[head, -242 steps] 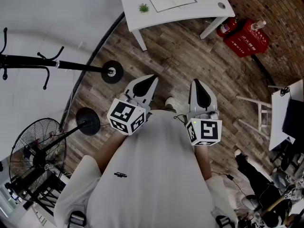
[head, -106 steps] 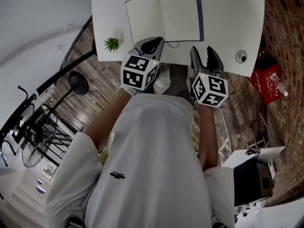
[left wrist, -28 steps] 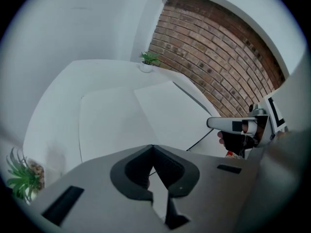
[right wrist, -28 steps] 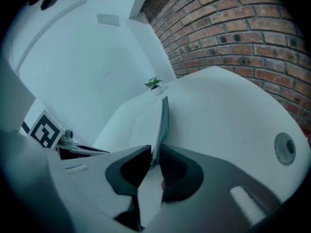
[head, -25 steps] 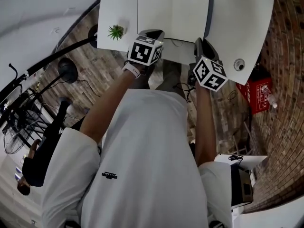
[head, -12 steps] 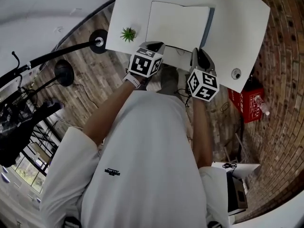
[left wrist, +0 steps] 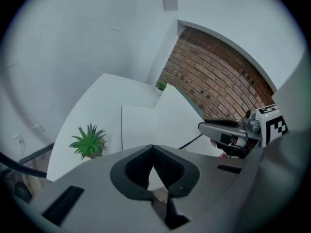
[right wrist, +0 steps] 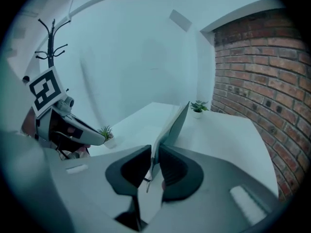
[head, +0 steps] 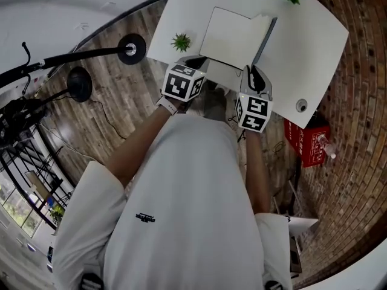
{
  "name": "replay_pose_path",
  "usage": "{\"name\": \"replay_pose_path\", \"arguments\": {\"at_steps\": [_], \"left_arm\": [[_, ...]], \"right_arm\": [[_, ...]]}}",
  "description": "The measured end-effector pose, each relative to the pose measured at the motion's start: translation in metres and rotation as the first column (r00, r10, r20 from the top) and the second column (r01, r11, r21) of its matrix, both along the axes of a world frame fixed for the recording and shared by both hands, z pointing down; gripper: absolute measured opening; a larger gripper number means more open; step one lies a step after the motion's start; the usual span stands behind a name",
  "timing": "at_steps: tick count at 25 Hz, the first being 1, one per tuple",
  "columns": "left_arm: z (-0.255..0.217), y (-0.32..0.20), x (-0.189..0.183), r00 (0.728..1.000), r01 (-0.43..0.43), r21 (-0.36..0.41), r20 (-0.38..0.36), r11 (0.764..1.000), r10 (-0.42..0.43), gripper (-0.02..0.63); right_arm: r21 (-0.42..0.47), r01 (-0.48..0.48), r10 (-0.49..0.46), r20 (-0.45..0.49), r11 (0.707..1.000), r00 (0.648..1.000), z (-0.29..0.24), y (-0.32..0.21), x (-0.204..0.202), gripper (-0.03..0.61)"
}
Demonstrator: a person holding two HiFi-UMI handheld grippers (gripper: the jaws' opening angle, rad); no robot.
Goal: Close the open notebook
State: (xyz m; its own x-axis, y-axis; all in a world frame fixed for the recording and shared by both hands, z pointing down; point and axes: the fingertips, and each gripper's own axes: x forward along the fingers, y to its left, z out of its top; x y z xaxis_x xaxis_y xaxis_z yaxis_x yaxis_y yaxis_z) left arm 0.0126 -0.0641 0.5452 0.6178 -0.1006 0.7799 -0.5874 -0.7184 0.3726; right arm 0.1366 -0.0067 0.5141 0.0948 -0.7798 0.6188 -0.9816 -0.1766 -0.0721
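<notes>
Notebook (head: 233,36) right cover is clamped in right gripper (right wrist: 154,155), held steeply tilted above white table (head: 302,47). Left gripper (left wrist: 153,149) jaws are closed, nothing gripped.

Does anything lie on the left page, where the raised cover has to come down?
Nothing visible does. Beside the raised cover, the left page is bare; the small plant stands beside it, and the left gripper sits at its near corner.
</notes>
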Motion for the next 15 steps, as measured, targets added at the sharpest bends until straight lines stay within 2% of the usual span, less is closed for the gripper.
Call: {"name": "replay_pose_path", "arguments": {"at_steps": [8,15], "left_arm": [[-0.003,-0.006,-0.028,0.998,0.059,-0.009,-0.009,0.998,-0.059,0.003],[-0.005,-0.013,-0.043,0.995,0.100,-0.009,-0.020,0.995,-0.100,0.003]], "right_arm": [[-0.028,0.114,-0.115,-0.030,0.993,0.993,-0.001,-0.018,-0.028,0.075],[-0.044,0.175,-0.176,-0.016,0.984,0.984,0.006,-0.032,-0.048,0.084]]}}
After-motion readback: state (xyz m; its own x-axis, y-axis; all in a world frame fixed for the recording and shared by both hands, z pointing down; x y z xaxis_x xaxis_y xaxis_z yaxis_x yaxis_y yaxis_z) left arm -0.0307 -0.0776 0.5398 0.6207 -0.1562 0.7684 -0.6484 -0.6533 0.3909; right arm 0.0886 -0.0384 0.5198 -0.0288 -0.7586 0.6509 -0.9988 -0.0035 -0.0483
